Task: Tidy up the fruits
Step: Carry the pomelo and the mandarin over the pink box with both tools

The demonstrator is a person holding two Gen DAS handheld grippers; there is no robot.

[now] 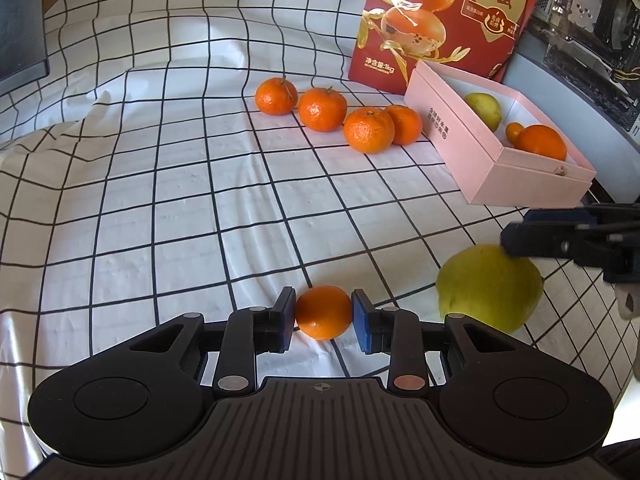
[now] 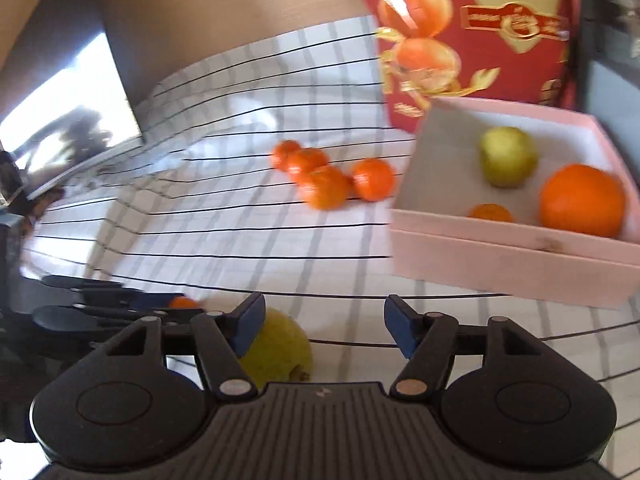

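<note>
Left wrist view: checked tablecloth (image 1: 160, 208) covers the whole surface. Red printed bag (image 1: 448, 16) stands at the far edge, right of centre. Pink box (image 1: 472, 148) sits in front of it toward the far right corner, open top, nothing blocking it.

Progress, as I judge it: under halfway. In the box: one green pear (image 1: 486, 110), one large orange (image 1: 541, 142), one tiny orange (image 1: 513, 131) touching it. Still out: row of four mandarins (image 1: 322, 109) on the cloth just left of the box, plus two fruits at the near edge.

Near edge:
- big green pear (image 1: 488, 286) lies on the cloth, near right. Right gripper (image 2: 324, 330) has jaws standing wide, not on anything. One finger sits against the pear's top in the left view; in the right wrist view the pear (image 2: 276, 354) is under the left-side finger, off centre, not between the pads. That view is motion-blurred.
- small mandarin (image 1: 324, 312) is clamped between the pads of the left gripper (image 1: 323, 314), narrow grip, at cloth level. Can't tell if it's lifted.

In the way: the mandarin row lies near the box's left wall, so a carry from the near edge should come in over the box's near wall. Dark monitor (image 1: 20, 28) at the far left corner is well clear.
</note>
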